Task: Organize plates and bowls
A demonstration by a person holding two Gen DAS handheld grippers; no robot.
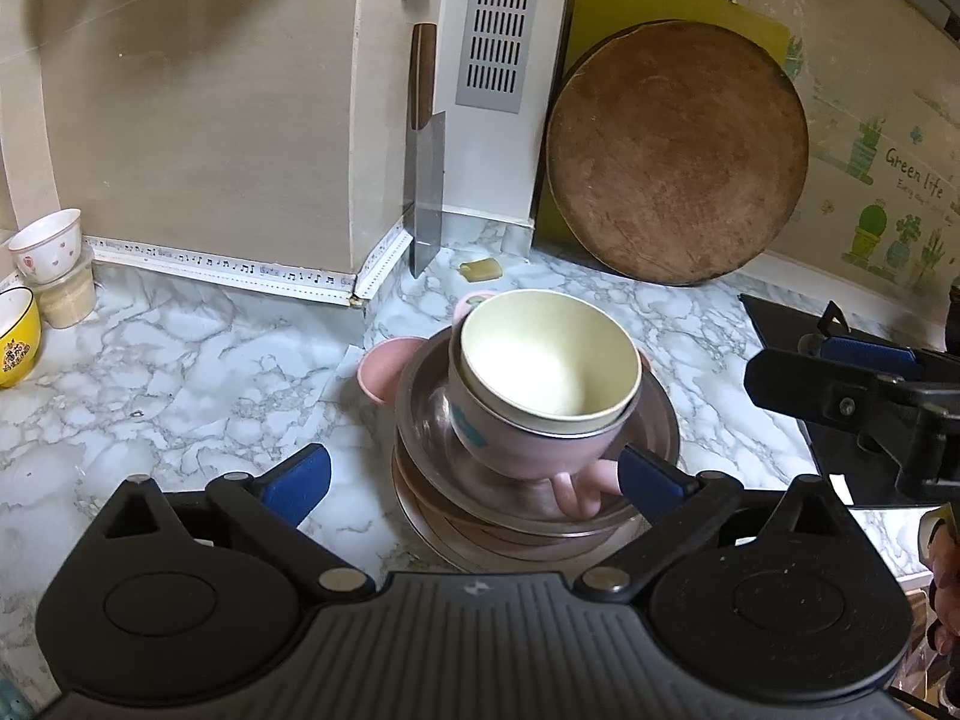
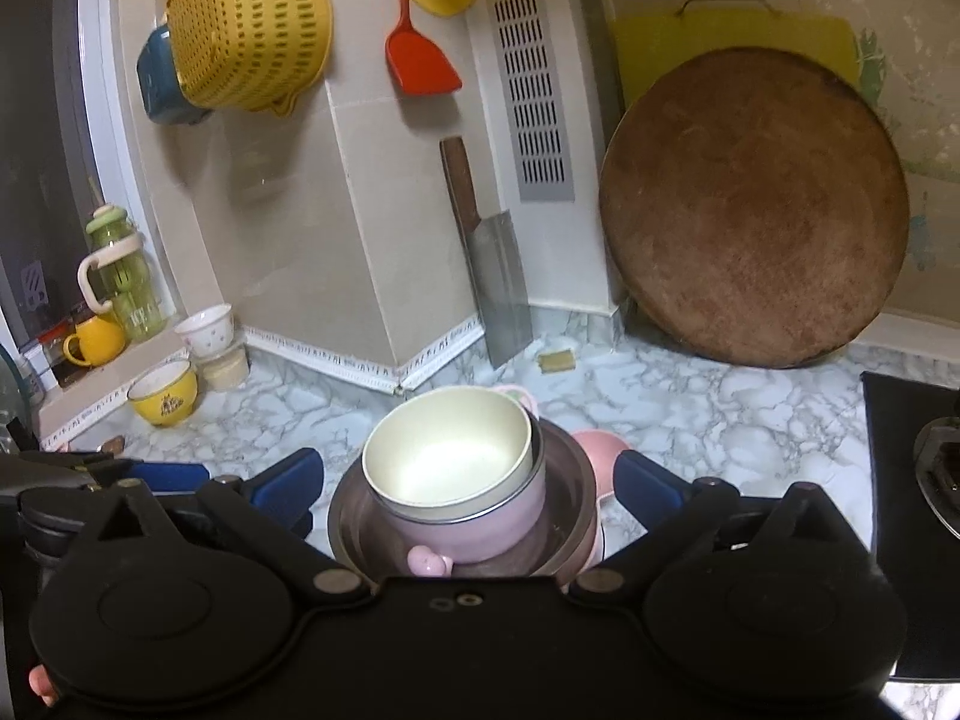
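**Left wrist and right wrist: 2 spread grippers flank a stack of bowls and plates**

Left wrist view: the left gripper (image 1: 474, 477) has its 2 blue-padded fingers (image 1: 297, 483) spread wide apart, holding nothing. Between them, on the grey-veined marble counter (image 1: 180, 360), sits a stack: a cream-coloured round bowl (image 1: 549, 360) nested in a pink round bowl with handles (image 1: 528, 450), which tilts inside a shallow round steel dish (image 1: 657, 414) resting on a wider steel plate (image 1: 420, 516). The right-hand pad touches or nearly touches the pink bowl's handle; I cannot tell which. A small pink cup (image 1: 378, 372) lies just beside the stack, behind and to its left. A steel cleaver with a wooden handle (image 1: 426, 180) leans on the wall corner, and a round brown wooden chopping board (image 1: 678, 156) leans against a yellow plastic board (image 1: 606, 12). At the left edge stand a yellow bowl (image 1: 15, 336) and a white flowered bowl (image 1: 45, 243). The right gripper (image 1: 840, 384) shows at the right edge.

Right wrist view: the right gripper (image 2: 468, 486) is likewise spread wide, empty, with the stack between and just below its fingers. The cream bowl (image 2: 447, 456) sits in the pink bowl (image 2: 480, 534), both inside the steel dish (image 2: 360, 534). A yellow plastic colander (image 2: 252, 24) and a red spatula (image 2: 420, 60) hang on the wall.
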